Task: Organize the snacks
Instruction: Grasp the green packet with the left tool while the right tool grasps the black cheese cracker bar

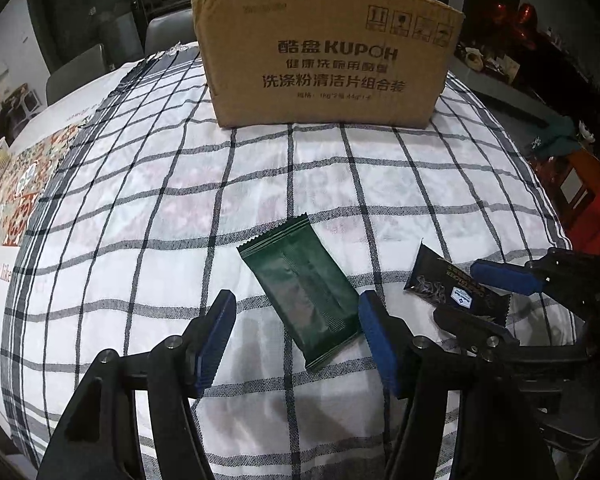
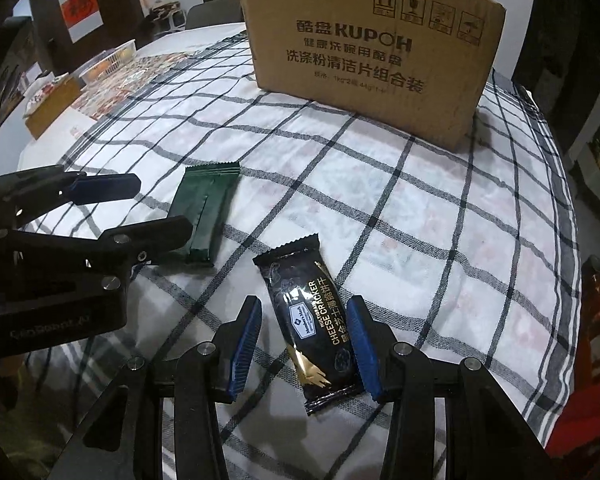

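Note:
A dark green snack packet (image 1: 304,288) lies flat on the checked tablecloth (image 1: 180,200); its near end sits between the open fingers of my left gripper (image 1: 296,304). A black cheese cracker packet (image 2: 314,328) lies flat between the open fingers of my right gripper (image 2: 304,310). The green packet (image 2: 206,212) also shows in the right wrist view, and the black packet (image 1: 456,290) in the left wrist view. A brown cardboard box (image 1: 324,64) stands at the far side of the cloth; it also shows in the right wrist view (image 2: 372,52). Its inside is hidden.
The two grippers are close side by side: the right one (image 1: 500,292) at right in the left view, the left one (image 2: 112,216) at left in the right view. A patterned mat (image 2: 140,76), a white basket (image 2: 112,58) and a small box (image 2: 52,108) lie far left.

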Available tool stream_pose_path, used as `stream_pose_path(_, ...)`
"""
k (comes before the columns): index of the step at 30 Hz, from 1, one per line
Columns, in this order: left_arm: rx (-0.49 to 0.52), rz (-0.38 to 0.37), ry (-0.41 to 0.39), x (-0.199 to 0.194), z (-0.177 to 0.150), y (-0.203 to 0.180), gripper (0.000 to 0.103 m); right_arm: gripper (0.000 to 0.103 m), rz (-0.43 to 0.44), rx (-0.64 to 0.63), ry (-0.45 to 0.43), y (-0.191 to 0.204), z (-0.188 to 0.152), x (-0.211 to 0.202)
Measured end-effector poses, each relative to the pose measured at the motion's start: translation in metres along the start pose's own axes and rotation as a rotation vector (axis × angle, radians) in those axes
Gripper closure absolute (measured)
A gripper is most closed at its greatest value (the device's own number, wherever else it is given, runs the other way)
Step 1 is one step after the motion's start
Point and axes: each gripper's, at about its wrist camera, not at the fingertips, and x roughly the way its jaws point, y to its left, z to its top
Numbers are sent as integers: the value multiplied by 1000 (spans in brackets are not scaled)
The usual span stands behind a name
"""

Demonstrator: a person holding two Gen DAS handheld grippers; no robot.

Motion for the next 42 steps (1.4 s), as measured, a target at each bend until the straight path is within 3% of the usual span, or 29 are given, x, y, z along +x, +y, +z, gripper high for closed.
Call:
stream_pose_path(13, -18, -11, -3, 2, -1, 6, 40, 76, -29, 53, -59, -4, 1, -7)
stream_pose_path(14, -22, -16, -5, 2, 0, 7, 40, 81, -29, 62, -65, -5, 3, -8)
stream_pose_path(15, -26, -19, -7, 2, 0, 8, 40, 93, -22, 74, -70, -5, 5, -10)
stream_pose_path(16, -30, -23, -7, 2, 1, 9, 40, 93, -18, 82, -69, -5, 7, -10)
stream_pose_path(20, -31, -17, -5, 3, 3, 10, 40, 92, -5, 103, -88, -8, 8, -10)
stream_pose_path(22, -21, -17, -5, 2, 2, 8, 40, 82, -1, 125, -108, -13, 7, -13)
stream_pose_path(23, -16, -23, -4, 2, 1, 5, 40, 67, -4, 130, -120, -15, 7, -16)
stream_pose_path(24, -12, -28, -3, 2, 1, 4, 40, 59, -11, 121, -134, -16, 6, -18)
stream_pose_path(32, 0, -51, -7, 1, -3, -13, 37, 59, 32, 32, -89, -20, 0, -9)
stream_pose_path(42, -26, -42, 7, 6, -3, -6, 37, 60, -8, 7, -62, -17, -1, 5)
